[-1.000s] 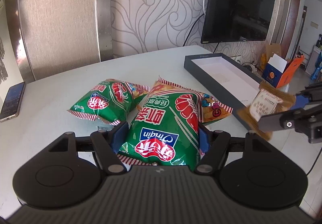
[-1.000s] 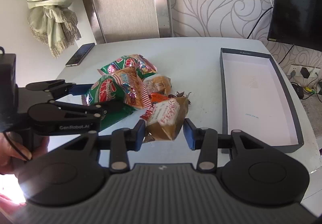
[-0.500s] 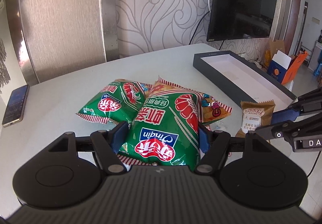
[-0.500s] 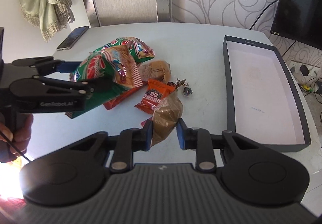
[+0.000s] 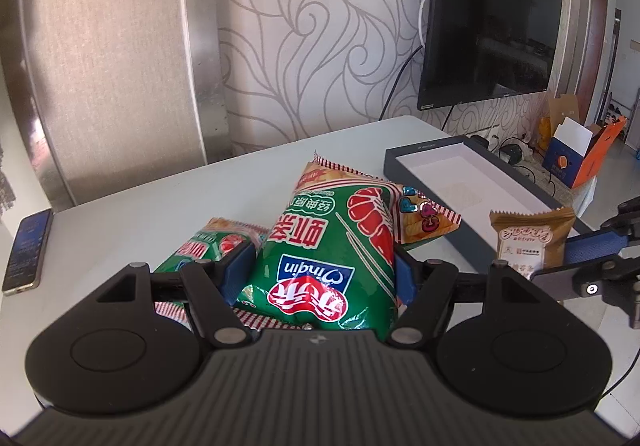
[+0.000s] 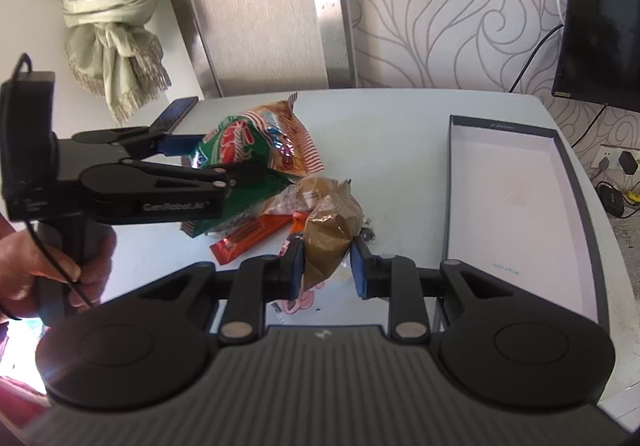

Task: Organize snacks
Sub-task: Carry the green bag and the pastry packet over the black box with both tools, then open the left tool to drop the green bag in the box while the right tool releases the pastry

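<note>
My left gripper point(image 5: 320, 270) is shut on a green shrimp-chip bag point(image 5: 332, 246), lifted above the white table point(image 5: 160, 205); it also shows in the right wrist view point(image 6: 236, 149). An orange-striped bag point(image 5: 424, 213) hangs behind it. A second green bag point(image 5: 212, 246) lies below. My right gripper point(image 6: 326, 262) is shut on a brown pastry packet point(image 6: 328, 234), also seen in the left wrist view point(image 5: 528, 242). An empty dark box point(image 6: 516, 213) lies at the right. An orange bar point(image 6: 252, 236) and small wrapped snacks lie on the table.
A phone point(image 5: 26, 254) lies at the table's left edge. A TV point(image 5: 488, 29) hangs on the wall behind the box. A scarf point(image 6: 108, 17) hangs at the far left. Cardboard boxes point(image 5: 576, 153) sit on the floor to the right.
My left gripper has lifted the green bag, with the orange-striped bag, higher off the table. My right gripper has raised the brown packet, which now stands more upright.
</note>
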Action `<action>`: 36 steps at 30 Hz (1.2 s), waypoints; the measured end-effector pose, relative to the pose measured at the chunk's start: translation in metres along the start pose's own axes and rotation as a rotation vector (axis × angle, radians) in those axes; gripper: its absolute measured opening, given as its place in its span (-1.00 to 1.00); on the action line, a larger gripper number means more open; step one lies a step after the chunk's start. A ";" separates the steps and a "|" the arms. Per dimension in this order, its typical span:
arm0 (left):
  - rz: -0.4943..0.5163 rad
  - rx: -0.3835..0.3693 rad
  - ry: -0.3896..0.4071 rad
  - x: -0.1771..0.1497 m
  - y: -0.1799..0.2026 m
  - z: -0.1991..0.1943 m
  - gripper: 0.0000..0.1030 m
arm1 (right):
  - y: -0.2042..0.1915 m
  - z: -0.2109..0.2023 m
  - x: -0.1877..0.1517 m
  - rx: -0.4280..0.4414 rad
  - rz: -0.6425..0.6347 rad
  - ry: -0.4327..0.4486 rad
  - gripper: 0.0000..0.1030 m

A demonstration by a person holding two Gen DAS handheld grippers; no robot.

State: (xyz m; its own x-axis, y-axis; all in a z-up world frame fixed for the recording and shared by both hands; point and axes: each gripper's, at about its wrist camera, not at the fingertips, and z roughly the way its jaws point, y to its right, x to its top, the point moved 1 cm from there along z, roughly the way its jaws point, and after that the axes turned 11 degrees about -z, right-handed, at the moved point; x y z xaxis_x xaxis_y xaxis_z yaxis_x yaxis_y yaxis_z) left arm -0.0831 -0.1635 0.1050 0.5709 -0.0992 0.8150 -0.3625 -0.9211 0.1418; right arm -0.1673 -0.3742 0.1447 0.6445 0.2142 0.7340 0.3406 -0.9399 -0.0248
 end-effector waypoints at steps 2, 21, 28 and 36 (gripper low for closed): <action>0.012 -0.014 0.003 0.005 0.009 0.007 0.44 | 0.007 -0.005 0.001 -0.012 0.004 0.010 -0.45; 0.100 -0.160 -0.014 0.034 0.103 0.078 0.44 | 0.076 -0.020 -0.019 -0.133 0.097 -0.004 -0.46; 0.105 -0.183 -0.052 0.042 0.145 0.126 0.44 | 0.102 -0.022 -0.028 -0.151 0.133 -0.033 -0.46; 0.091 -0.127 -0.091 0.048 0.166 0.190 0.44 | 0.117 -0.022 -0.035 -0.155 0.138 -0.058 -0.46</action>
State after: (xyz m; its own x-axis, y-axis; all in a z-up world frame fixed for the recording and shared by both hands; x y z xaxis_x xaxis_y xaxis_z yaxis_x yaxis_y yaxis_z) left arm 0.0241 -0.3930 0.0610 0.5938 -0.2191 0.7742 -0.5025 -0.8524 0.1442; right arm -0.1652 -0.4976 0.1312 0.7177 0.0909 0.6904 0.1393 -0.9901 -0.0144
